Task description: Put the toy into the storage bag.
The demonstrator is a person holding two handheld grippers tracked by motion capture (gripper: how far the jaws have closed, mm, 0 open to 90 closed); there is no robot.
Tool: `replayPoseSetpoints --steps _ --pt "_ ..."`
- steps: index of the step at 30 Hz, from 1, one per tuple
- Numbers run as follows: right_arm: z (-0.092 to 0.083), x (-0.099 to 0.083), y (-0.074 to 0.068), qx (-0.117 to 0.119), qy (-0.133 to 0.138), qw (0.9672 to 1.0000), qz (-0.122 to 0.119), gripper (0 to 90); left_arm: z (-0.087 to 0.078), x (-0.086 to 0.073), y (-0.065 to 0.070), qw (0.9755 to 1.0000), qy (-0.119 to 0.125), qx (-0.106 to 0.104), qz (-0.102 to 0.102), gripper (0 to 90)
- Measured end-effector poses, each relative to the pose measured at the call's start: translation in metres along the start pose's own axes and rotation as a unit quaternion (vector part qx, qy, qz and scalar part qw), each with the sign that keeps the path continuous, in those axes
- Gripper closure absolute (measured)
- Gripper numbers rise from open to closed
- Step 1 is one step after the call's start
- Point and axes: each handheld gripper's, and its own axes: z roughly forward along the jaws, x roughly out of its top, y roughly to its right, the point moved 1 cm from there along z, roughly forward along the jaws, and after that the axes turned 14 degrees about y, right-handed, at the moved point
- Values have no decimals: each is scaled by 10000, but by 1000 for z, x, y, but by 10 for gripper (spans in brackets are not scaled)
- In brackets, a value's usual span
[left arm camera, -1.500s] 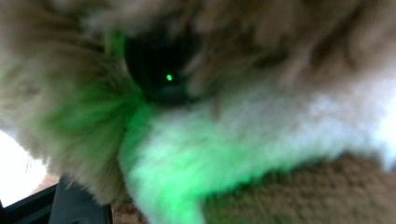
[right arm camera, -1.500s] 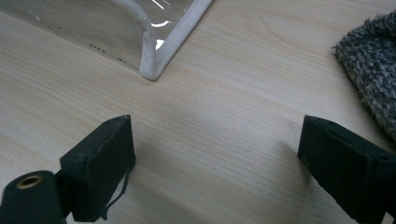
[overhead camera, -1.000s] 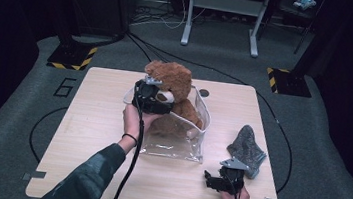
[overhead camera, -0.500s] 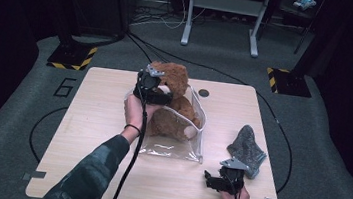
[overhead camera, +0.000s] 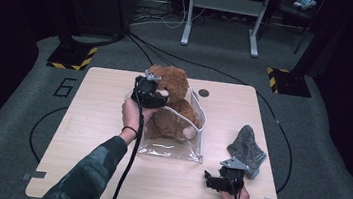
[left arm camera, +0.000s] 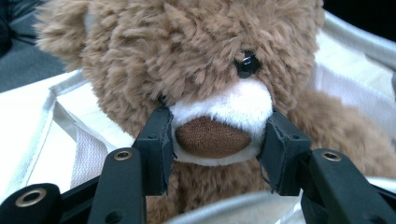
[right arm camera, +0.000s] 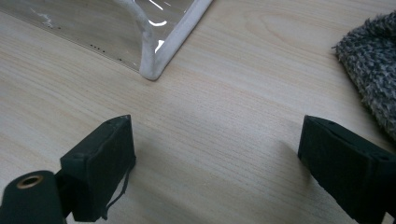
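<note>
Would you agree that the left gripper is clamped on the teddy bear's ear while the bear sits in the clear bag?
Not quite: the left gripper is clamped on the teddy bear by its white snout, not its ear, as the left gripper view shows. The bear does sit in the clear bag.

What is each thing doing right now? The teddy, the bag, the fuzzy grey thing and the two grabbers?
teddy bear: sitting in the bag, snout pinched.
clear bag: open on top.
grey knitted cloth: crumpled, lying on the table.
left gripper: just been closing, on the snout.
right gripper: open, holding nothing.
</note>
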Motion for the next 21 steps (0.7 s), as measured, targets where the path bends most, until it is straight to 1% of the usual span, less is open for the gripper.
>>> replayPoseSetpoints --steps 1,2,4,5,6,8,9,11,12,13,15,17,19,21 --pt "0 0 0 5 1 10000 10 100 -1 -1 1 10000 14 -42 -13 500" --pt "0 0 0 -2 -4 10000 13 100 -3 -1 1 9999 -40 -85 43 499" --pt "0 0 0 1 -6 10000 17 100 -5 0 1 9999 -33 -97 54 484" --pt "0 0 0 8 -1 10000 22 100 -6 0 1 9999 -35 -71 132 473" --pt "0 0 0 8 -1 10000 20 100 -6 0 2 9998 -18 -68 162 463" --pt "0 0 0 8 -1 10000 22 100 -7 1 1 9999 -9 -65 97 424" --pt "0 0 0 10 -3 10000 21 100 -8 1 1 9999 -13 -25 144 404" --pt "0 0 0 7 -1 10000 21 100 -11 1 0 9999 14 -22 108 352" --pt "0 0 0 12 0 10000 14 100 -13 1 0 9999 25 -2 126 325" --pt "0 0 0 12 2 10000 13 100 -15 2 0 9999 106 43 70 297" --pt "0 0 0 12 0 10000 13 100 -21 3 -2 9999 146 26 51 250" --pt "0 0 0 12 0 10000 12 100 -27 4 -5 9998 200 30 5 219" --pt "0 0 0 12 0 10000 10 100 -33 4 -8 9998 179 36 -15 197" --pt "0 0 0 11 -2 10000 11 100 -40 5 -12 9997 213 7 -69 181"
